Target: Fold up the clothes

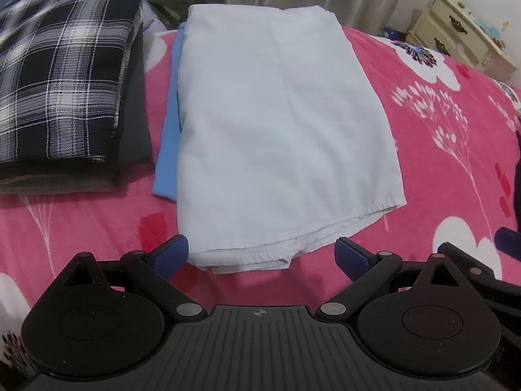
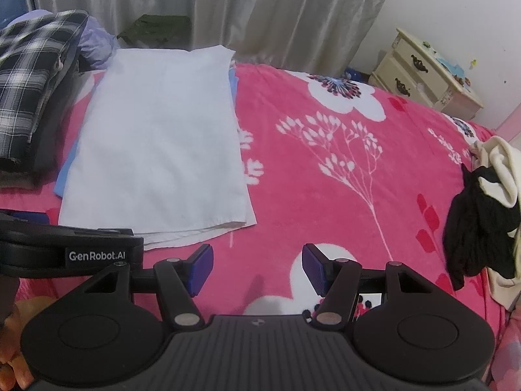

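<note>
Pink floral fleece blanket (image 1: pixel 423 169) covering bed, grey curtain (image 2: pixel 260 9) hanging behind. I'm holding left gripper (image 1: pixel 262 255) with blue pads spread wide, gripping nothing, hovering at near hem of folded white garment (image 1: pixel 276 123). I'm keeping right gripper (image 2: pixel 257 268) parted too, empty, angling down over bare blanket beside it. One light blue garment (image 1: pixel 167 137) peeking from under white one. One folded plaid shirt (image 1: pixel 62 75) topping dark stack at left. One black-and-cream clothing heap (image 2: pixel 485 215) lying at right.
</note>
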A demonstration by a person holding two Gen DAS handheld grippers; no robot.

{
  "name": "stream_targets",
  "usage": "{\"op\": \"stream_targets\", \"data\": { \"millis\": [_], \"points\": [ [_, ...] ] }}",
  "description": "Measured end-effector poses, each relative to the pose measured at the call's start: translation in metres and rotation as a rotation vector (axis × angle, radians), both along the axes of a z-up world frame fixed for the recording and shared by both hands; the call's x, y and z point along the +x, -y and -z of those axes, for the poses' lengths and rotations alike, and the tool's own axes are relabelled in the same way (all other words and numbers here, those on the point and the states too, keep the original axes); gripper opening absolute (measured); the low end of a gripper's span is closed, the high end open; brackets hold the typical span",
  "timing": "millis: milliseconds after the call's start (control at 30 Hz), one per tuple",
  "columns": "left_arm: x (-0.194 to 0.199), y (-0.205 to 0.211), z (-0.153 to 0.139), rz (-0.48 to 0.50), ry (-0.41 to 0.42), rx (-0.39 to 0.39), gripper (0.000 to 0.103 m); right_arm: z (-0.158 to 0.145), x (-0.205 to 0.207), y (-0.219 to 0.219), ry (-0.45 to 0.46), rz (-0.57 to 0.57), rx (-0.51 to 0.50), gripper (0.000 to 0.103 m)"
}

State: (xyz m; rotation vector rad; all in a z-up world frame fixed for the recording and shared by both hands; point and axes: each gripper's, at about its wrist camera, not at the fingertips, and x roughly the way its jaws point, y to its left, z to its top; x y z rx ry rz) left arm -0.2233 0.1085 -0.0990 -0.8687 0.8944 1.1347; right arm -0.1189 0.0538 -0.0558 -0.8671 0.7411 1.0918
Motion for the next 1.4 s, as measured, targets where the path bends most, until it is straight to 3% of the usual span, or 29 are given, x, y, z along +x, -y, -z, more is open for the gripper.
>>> {"op": "stream_targets", "data": {
  "millis": [567,1400],
  "points": [
    [0.0028,0.0016,-0.0020,0.022,0.005,0.010,0.097,0.0005,0.0022,0.0012,0.005,0.002,-0.002,0.063],
    [0.0001,-0.0016,0.0038,-0.001,0.008,-0.041,0.097,-0.0018,0.0046,-0.0002,0.003,0.006,0.000,0.063]
  ]
}}
